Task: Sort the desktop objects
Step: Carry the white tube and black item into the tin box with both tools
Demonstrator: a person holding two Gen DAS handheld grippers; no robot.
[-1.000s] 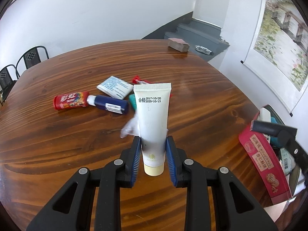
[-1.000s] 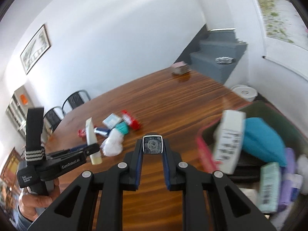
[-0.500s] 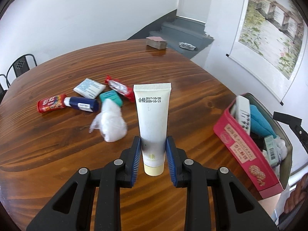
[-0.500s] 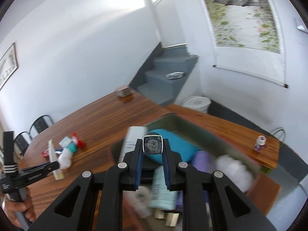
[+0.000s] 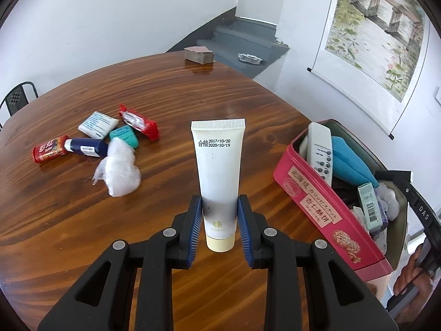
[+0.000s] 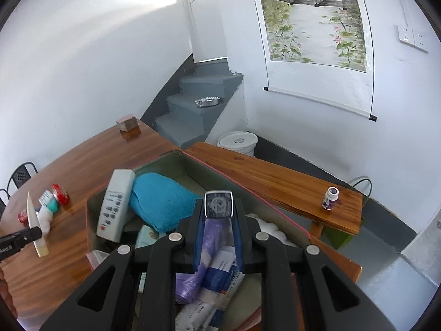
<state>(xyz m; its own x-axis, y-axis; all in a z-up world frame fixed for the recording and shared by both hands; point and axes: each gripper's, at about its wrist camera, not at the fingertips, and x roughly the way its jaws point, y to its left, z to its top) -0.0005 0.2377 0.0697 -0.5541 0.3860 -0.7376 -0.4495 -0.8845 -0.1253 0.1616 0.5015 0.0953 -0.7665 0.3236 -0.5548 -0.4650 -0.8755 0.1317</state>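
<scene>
The left claw (image 5: 219, 220) is clamped on a white tube (image 5: 218, 171), cap end nearest, ready for the red box (image 5: 317, 201) at right. The right claw (image 6: 218, 220), clamped on a small square tile (image 6: 218, 204), hangs over that box, apparently for dropping it in.

**What the views hide or cut off**

The chair (image 5: 18, 98) is cut by the left edge of the left wrist view; the box (image 5: 325, 207) hides its lower contents beneath the remote (image 5: 319, 149) and blue pouch (image 5: 350, 162); in the right wrist view the small framed piece (image 6: 218, 204) shows a pattern too fine to read; the left gripper (image 6: 26, 238) runs off the left edge.
</scene>
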